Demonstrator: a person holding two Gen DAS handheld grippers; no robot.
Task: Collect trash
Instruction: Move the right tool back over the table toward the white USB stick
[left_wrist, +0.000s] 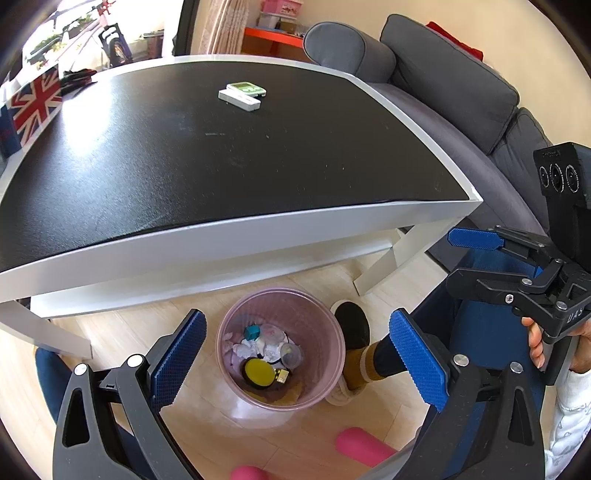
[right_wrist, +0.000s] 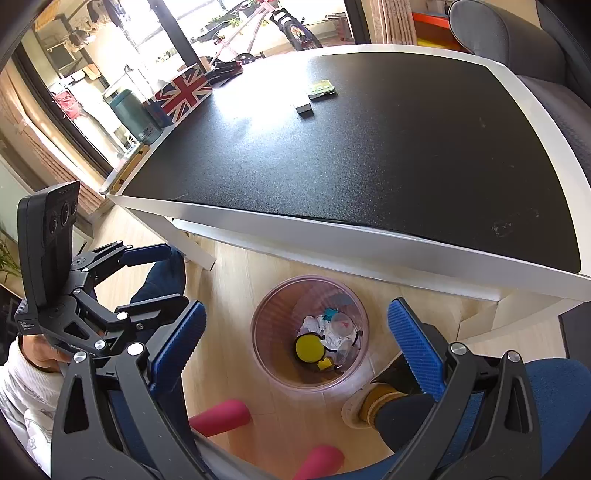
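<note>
A translucent pink trash bin (left_wrist: 325, 325) stands on the wood floor below the table's near edge; it also shows in the right wrist view (right_wrist: 269, 332). Inside lie crumpled white paper (left_wrist: 255, 347), a yellow-and-black round item (left_wrist: 258, 371), a teal piece (left_wrist: 253, 332) and clear plastic lids. My left gripper (left_wrist: 295, 358) is open and empty, held above the bin. My right gripper (right_wrist: 295, 343) is open and empty, also above the bin. Each gripper shows in the other's view, the right gripper (left_wrist: 491, 266) at the right and the left gripper (right_wrist: 147, 277) at the left.
A black-topped white table (left_wrist: 258, 229) fills the upper view, with a white box (left_wrist: 239, 100) and a green-faced device (left_wrist: 246, 88) on it. A Union Jack box (right_wrist: 183, 94) sits at the far side. Grey sofa (left_wrist: 461, 92) at right. Person's legs, slippered foot (left_wrist: 352, 354) and pink foam handles (right_wrist: 219, 415) are close below.
</note>
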